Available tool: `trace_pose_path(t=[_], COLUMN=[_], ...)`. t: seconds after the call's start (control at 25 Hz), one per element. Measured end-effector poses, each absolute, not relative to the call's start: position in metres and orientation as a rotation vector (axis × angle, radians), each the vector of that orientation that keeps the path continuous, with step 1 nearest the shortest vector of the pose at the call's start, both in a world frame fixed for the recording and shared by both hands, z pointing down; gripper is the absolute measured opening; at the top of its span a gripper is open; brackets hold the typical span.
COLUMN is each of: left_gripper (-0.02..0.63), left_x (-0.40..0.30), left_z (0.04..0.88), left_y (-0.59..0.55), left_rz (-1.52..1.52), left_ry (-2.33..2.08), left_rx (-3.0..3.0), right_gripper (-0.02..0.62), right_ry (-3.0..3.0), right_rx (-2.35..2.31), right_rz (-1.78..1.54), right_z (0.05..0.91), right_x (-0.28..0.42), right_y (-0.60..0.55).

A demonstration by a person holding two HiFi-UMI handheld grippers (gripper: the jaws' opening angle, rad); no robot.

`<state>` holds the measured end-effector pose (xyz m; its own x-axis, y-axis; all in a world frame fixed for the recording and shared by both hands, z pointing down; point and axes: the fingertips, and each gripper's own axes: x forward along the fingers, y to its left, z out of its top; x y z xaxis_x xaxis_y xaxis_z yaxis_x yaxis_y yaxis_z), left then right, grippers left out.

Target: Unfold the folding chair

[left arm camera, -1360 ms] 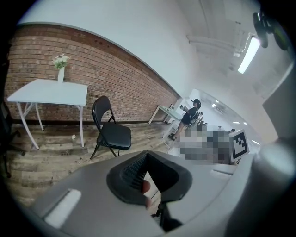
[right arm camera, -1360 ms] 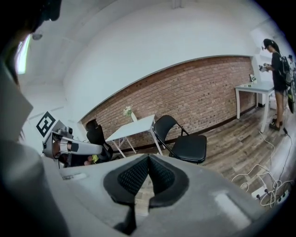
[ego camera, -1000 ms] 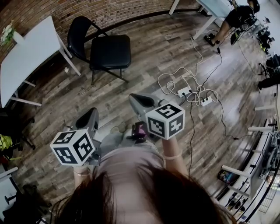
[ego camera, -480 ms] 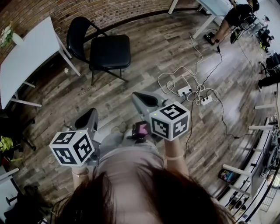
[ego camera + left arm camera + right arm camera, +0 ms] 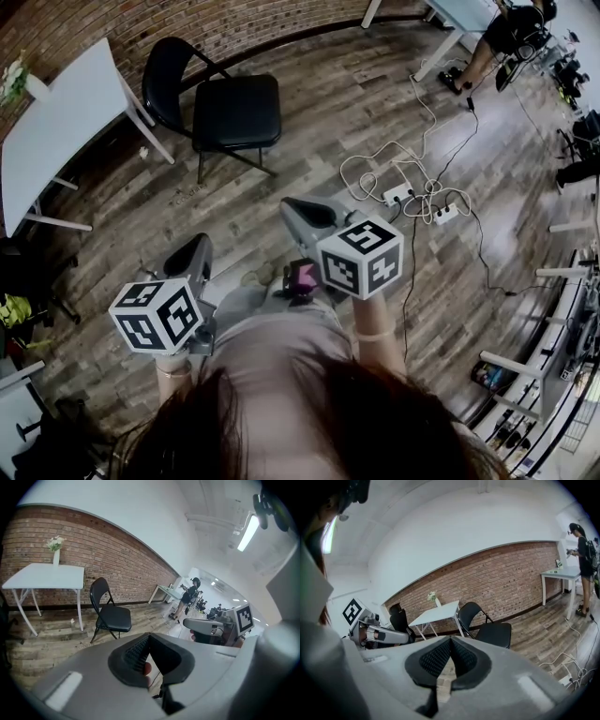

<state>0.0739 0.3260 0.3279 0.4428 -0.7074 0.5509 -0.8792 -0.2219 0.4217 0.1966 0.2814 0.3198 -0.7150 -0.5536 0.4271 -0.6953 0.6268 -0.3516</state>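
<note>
Folding chair [image 5: 230, 112] stands open already, prob. light, stiff metal frame, so grab backrest top; left gripper [image 5: 190, 253] & right gripper [image 5: 305, 214] closed on nothing, well apart from it.

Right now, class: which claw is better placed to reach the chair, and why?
Right, narrowly. The right claw is held further forward, nearer the black chair than the left claw. Both are shut and well short of it; the chair already stands open.
</note>
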Motion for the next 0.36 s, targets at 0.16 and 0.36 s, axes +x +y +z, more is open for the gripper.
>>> trace_pose_path(t=[0.16,0.36], left_gripper=[-0.003,-0.003], left_x=[0.0763,0.0750], left_z=[0.3301,0.3273], left_y=[0.3235,0.3168], left_rz=[0.329,0.314], left_ry=[-1.339,-1.334], left_rx=[2.003,2.003], right_gripper=[-0.008,-0.008], right_ry=[-2.575,-2.576], right_rx=[1.002,0.993], right_rz=[0.729,0.740], right_z=[0.3227,0.3219], right_x=[0.1965,0.1935], right_y=[0.2787,0.2725])
